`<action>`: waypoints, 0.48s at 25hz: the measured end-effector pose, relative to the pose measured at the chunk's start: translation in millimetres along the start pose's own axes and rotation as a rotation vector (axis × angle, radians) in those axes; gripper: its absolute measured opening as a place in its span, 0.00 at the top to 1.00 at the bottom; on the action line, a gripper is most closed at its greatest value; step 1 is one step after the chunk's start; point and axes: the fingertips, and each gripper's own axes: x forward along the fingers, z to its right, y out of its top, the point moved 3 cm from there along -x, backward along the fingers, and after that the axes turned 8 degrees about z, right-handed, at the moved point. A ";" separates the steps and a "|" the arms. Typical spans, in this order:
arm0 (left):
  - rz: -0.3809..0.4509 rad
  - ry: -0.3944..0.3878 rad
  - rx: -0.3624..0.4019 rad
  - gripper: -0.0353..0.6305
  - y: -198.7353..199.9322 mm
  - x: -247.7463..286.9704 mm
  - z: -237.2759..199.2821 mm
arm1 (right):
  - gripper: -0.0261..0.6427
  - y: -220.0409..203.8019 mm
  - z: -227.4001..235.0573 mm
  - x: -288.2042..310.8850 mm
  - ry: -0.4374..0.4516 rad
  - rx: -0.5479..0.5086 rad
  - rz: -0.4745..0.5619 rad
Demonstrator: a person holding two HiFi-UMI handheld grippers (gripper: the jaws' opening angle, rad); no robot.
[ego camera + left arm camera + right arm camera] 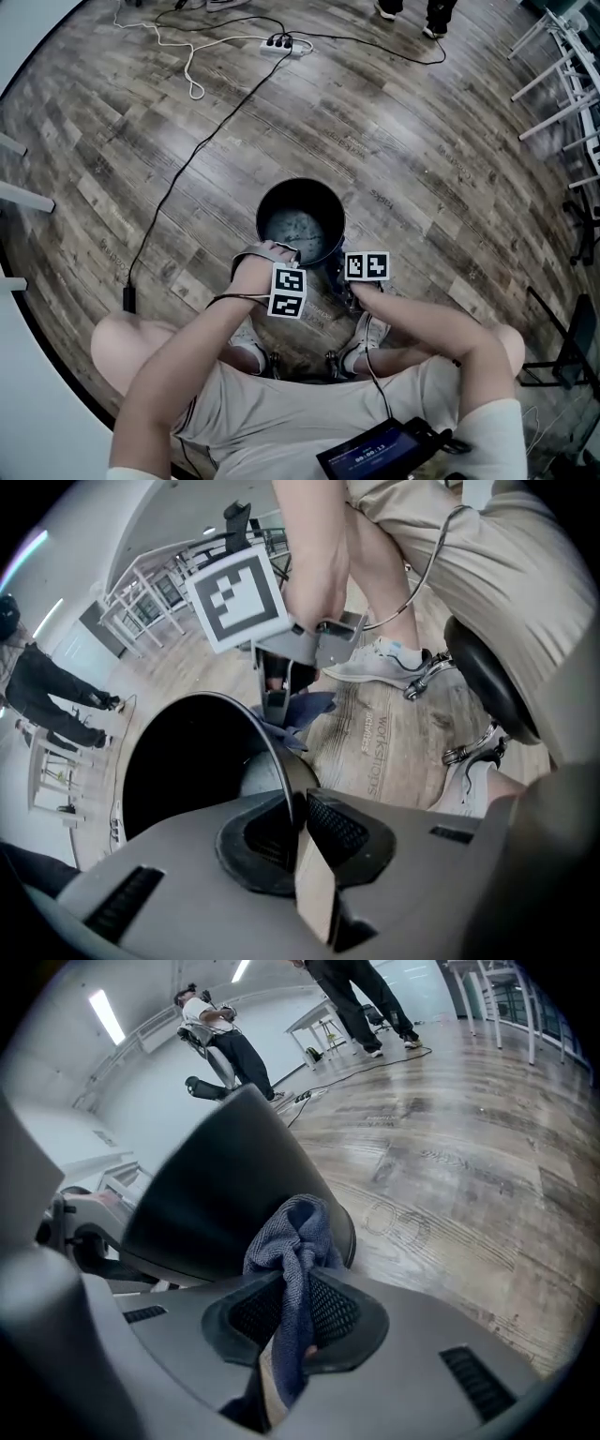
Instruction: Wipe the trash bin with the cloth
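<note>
Left claw (298, 810): jaws narrow, clamped on the near rim of the trash bin (300, 186). The bin stands on the wood floor (422, 141), just ahead of the person's shoes (370, 330). Right claw (295, 1314): jaws closed on the blue-grey cloth (298, 1237), which is bunched against the bin's outer wall. Beyond the bin, a black cable (202, 150) runs to a power strip (281, 43).

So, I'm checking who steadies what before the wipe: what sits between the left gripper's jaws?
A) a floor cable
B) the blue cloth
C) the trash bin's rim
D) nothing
C: in the left gripper view, the left gripper has its jaws closed on the thin rim of the trash bin, while the cloth is pinched in the right gripper.
</note>
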 end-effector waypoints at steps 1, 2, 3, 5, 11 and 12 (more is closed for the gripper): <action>0.001 0.001 0.000 0.88 0.6 -0.1 -0.1 | 0.87 -4.0 5.9 7.2 -0.001 -0.006 -0.003; 0.002 0.002 -0.001 0.88 1.3 -0.1 -0.5 | 0.87 -7.3 12.2 14.3 -0.004 -0.010 -0.005; 0.004 0.003 -0.003 0.88 2.0 0.0 -1.2 | 0.87 -10.6 18.8 21.7 -0.006 -0.011 -0.007; 0.006 0.000 -0.007 0.88 2.6 -0.3 -2.3 | 0.87 -19.9 31.3 39.4 -0.002 0.000 -0.021; 0.012 -0.002 -0.008 0.88 3.0 0.8 -1.5 | 0.87 -59.1 67.1 92.1 0.028 0.159 -0.108; 0.012 0.001 -0.011 0.88 3.2 1.1 -1.5 | 0.87 -61.1 70.1 94.6 0.034 0.191 -0.113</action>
